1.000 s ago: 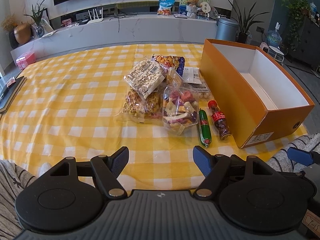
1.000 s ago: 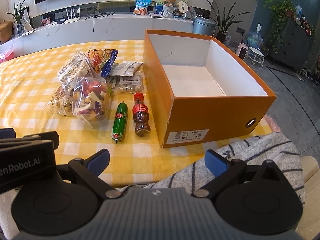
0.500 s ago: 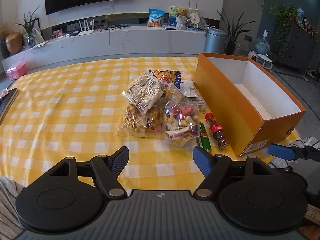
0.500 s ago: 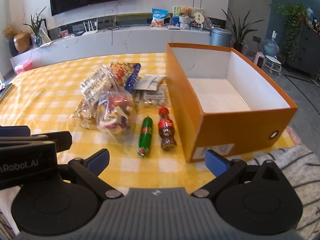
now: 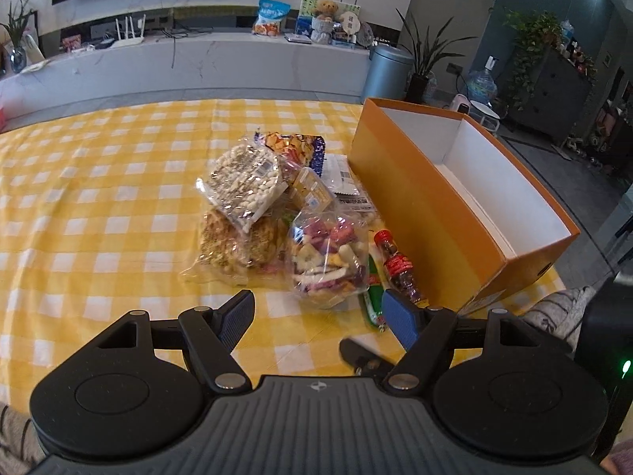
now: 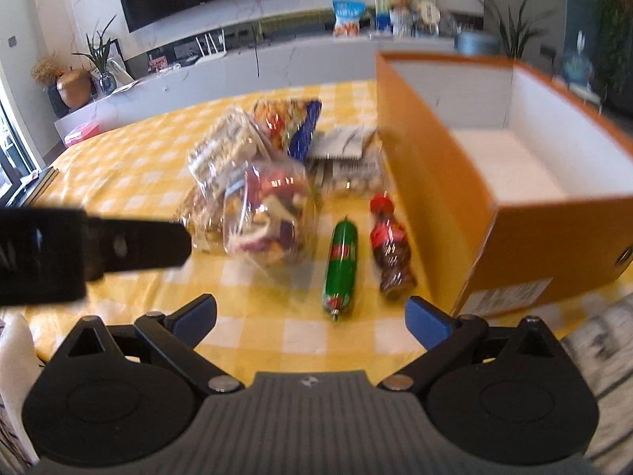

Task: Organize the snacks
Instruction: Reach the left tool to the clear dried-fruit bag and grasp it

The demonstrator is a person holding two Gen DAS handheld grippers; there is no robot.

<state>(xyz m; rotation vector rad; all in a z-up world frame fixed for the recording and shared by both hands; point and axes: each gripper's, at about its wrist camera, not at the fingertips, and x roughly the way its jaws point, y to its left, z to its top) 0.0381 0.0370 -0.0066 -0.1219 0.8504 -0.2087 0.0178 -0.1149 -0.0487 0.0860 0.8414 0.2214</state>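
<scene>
Above the near edge of the checked tablecloth (image 5: pixel 99 206), left gripper (image 5: pixel 318 318) and right gripper (image 6: pixel 310 316) both gape, empty. Green sausage (image 6: pixel 340 255), cola bottle (image 6: pixel 389 245) lie beside orange box (image 6: pixel 431 198); snack bags (image 5: pixel 253 213) piled left.

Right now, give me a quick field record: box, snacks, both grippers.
box: orange box, open top, nothing visible inside
snack pile: clear bags heaped left of the box
loose items: green sausage and small cola bottle, lying side by side
left gripper: open, holding nothing
right gripper: open, holding nothing
packed so far: none
</scene>
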